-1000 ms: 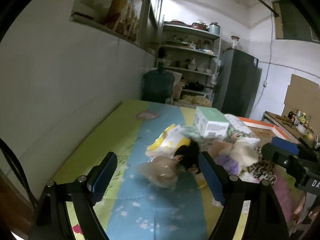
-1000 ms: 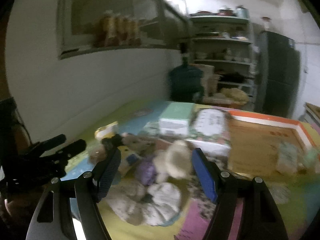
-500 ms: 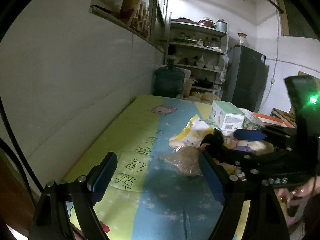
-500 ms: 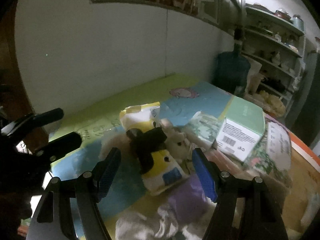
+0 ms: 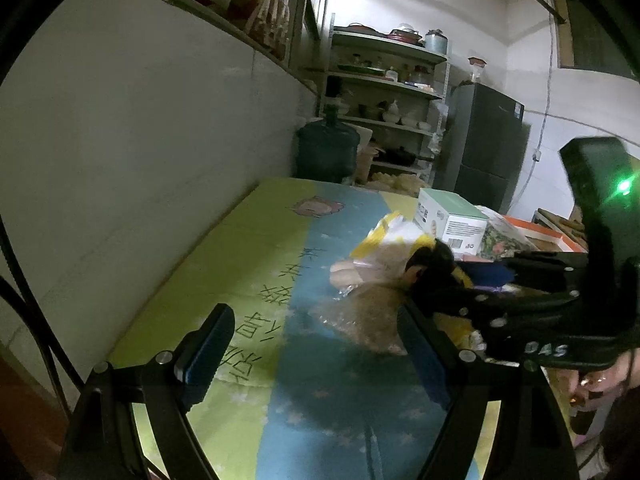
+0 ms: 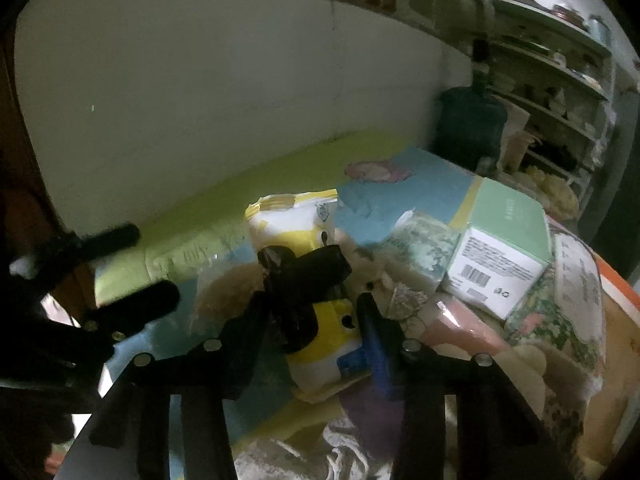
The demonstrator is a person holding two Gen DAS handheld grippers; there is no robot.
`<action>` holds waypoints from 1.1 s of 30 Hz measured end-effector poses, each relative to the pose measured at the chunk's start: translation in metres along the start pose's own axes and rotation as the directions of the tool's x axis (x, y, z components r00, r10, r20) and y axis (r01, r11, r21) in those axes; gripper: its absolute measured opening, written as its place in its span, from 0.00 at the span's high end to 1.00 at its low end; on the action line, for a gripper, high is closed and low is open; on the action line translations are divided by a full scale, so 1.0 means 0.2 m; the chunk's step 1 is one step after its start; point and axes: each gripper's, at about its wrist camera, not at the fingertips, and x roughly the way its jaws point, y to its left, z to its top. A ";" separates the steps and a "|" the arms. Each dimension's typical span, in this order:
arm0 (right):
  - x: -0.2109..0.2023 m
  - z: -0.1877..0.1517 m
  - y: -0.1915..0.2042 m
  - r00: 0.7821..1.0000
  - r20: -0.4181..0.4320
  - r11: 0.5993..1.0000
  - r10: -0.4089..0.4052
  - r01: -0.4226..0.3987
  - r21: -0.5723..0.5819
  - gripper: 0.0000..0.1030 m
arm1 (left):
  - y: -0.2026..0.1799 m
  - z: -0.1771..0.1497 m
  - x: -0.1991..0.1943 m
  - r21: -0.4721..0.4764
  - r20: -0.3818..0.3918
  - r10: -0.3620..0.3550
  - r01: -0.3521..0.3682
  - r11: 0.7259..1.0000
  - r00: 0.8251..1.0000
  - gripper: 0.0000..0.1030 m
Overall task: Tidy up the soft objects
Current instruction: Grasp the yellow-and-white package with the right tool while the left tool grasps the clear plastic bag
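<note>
A yellow plush toy [image 6: 332, 328] with a black part on top lies on the play mat [image 6: 192, 216] at the left end of a pile of soft things. My right gripper [image 6: 316, 308] is closing on the toy, which fills the gap, with a finger against each side. The left wrist view shows that right gripper [image 5: 452, 284] at the toy from the right. My left gripper [image 5: 316, 332] hovers open over the mat with nothing between its fingers. A tan plush in a clear bag [image 5: 360, 316] lies just beyond it.
A yellow-white packet [image 6: 292, 220], floral packets [image 6: 560, 300], a green-white box [image 6: 500, 248] and a purple plush [image 6: 372, 412] crowd the pile. A white wall [image 5: 140, 140] runs along the mat's left edge. A water jug [image 5: 326, 148], shelves and a dark fridge [image 5: 484, 144] stand beyond.
My right gripper swung left across the pile to the yellow plush toy, and its jaws narrowed around it. The left gripper stayed open.
</note>
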 end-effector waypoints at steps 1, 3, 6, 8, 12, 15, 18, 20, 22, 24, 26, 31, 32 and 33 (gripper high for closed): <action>-0.03 0.00 -0.01 1.000 0.023 1.000 0.010 -0.011 0.021 0.55 | -0.01 0.00 0.01 0.003 -0.004 -0.007 0.007 1.000 1.000 0.19; -0.09 0.01 -0.03 0.997 0.072 0.998 0.021 -0.025 0.054 0.55 | -0.03 0.01 0.04 0.012 -0.017 -0.024 0.024 1.000 1.000 0.19; -0.19 0.03 -0.06 0.990 0.138 0.996 0.016 -0.028 0.088 0.57 | -0.06 0.02 0.09 0.024 -0.047 -0.041 0.043 0.999 0.998 0.19; -0.25 0.04 -0.07 0.985 0.171 0.995 0.010 -0.028 0.101 0.62 | -0.08 0.03 0.13 0.028 -0.069 -0.042 0.044 0.999 0.997 0.19; -0.31 0.05 -0.09 0.980 0.199 0.994 -0.008 -0.014 0.109 0.88 | -0.12 0.02 0.22 0.030 -0.128 -0.053 0.057 0.998 0.990 0.19; -0.29 0.05 -0.08 0.989 0.151 0.997 -0.002 -0.010 0.081 0.90 | -0.12 0.00 0.29 0.013 -0.187 -0.069 0.072 0.997 0.980 0.19; -0.24 0.02 -0.06 0.995 0.096 0.998 0.031 -0.036 0.056 0.81 | -0.13 -0.03 0.32 0.009 -0.205 -0.072 0.076 0.997 0.976 0.22; -0.23 0.00 -0.08 0.995 0.079 0.995 0.066 -0.072 0.074 0.43 | -0.13 -0.03 0.32 0.011 -0.204 -0.076 0.080 0.997 0.976 0.28; -0.24 -0.02 -0.10 0.995 0.074 0.993 0.073 -0.079 0.086 0.36 | -0.13 -0.04 0.32 0.015 -0.197 -0.074 0.079 0.997 0.978 0.43; -0.25 -0.05 -0.10 0.995 0.054 0.992 0.084 -0.088 0.094 0.36 | -0.12 -0.03 0.32 0.019 -0.187 -0.074 0.079 0.997 0.980 0.52; -0.25 -0.10 -0.08 0.996 0.028 0.992 0.087 -0.089 0.092 0.36 | -0.11 -0.03 0.32 0.007 -0.174 -0.087 0.090 0.996 0.981 0.53; -0.20 -0.18 -0.06 0.996 -0.030 0.992 0.086 -0.082 0.095 0.36 | -0.08 -0.04 0.29 -0.020 -0.149 -0.078 0.075 0.997 0.986 0.54; -0.19 -0.18 -0.06 0.995 -0.035 0.991 0.094 -0.090 0.103 0.36 | -0.08 -0.04 0.27 -0.021 -0.141 -0.069 0.067 0.998 0.988 0.54; -0.18 -0.19 -0.06 0.994 -0.037 0.989 0.103 -0.099 0.107 0.36 | -0.07 -0.04 0.26 -0.019 -0.131 -0.056 0.055 0.998 0.990 0.54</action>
